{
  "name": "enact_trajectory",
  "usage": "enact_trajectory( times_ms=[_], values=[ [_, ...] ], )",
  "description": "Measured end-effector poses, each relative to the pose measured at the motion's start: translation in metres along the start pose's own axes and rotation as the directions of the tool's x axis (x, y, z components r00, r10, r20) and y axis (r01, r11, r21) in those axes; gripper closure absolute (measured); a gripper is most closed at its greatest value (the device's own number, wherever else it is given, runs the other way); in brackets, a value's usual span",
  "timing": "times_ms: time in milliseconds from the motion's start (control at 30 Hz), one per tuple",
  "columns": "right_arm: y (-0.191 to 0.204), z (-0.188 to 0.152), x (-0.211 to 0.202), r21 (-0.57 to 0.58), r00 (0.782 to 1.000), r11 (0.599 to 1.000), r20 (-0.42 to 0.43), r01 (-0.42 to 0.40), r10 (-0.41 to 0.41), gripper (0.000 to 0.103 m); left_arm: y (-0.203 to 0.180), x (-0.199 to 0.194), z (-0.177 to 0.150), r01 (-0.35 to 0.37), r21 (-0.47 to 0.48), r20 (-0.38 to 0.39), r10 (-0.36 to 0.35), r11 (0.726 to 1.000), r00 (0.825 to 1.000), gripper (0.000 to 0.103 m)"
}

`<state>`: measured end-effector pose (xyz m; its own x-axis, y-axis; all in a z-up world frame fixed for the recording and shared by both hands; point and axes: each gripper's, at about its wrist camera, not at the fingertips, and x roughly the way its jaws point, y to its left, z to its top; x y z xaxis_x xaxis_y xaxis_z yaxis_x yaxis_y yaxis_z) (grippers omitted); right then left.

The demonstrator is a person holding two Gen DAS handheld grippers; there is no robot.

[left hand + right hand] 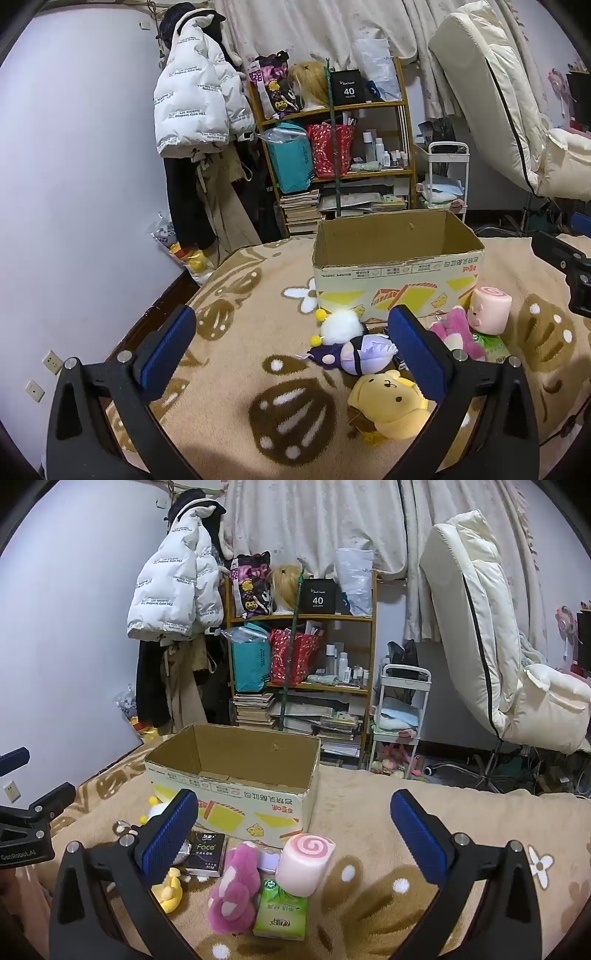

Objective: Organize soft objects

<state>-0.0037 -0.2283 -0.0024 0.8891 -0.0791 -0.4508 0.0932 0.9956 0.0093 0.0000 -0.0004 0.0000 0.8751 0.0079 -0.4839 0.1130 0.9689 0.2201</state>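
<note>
Here, two wide-open, empty grippers, left gripper [291,341] and right gripper [293,825]; one cardboard box [236,771]; two tissue packs [280,910].

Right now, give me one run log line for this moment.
stage: start | left gripper: open, empty | right gripper: open, empty | cardboard box: empty | pink plush, swirl cushion, yellow bear: on blanket

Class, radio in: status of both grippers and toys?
Left hand-held gripper open, empty. Right hand-held gripper open, empty. Brown cardboard box empty; plush toys lying before it. Nothing blocking.
</note>
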Motion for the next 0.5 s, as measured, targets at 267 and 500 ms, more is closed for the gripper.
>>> enact_trajectory(
  times_ms=[267,500],
  values=[
    [-0.0001,-0.0003,0.0001,-0.001,1.000,1.000,-0.006,0.002,-0.002,0.000,-0.0014,-0.0007,0.0001,0.004,-0.005,0.003,-0.004,1.000,1.000,0.001],
    [-0.0005,-0.0001,-0.0003,0.001,1.000,1.000,-0.002,0.009,-0.009,0.000,-0.0056,0.0052,-0.0016,0.010,-0.007,0.002,-0.010,1.000,1.000,0.001]
  ],
)
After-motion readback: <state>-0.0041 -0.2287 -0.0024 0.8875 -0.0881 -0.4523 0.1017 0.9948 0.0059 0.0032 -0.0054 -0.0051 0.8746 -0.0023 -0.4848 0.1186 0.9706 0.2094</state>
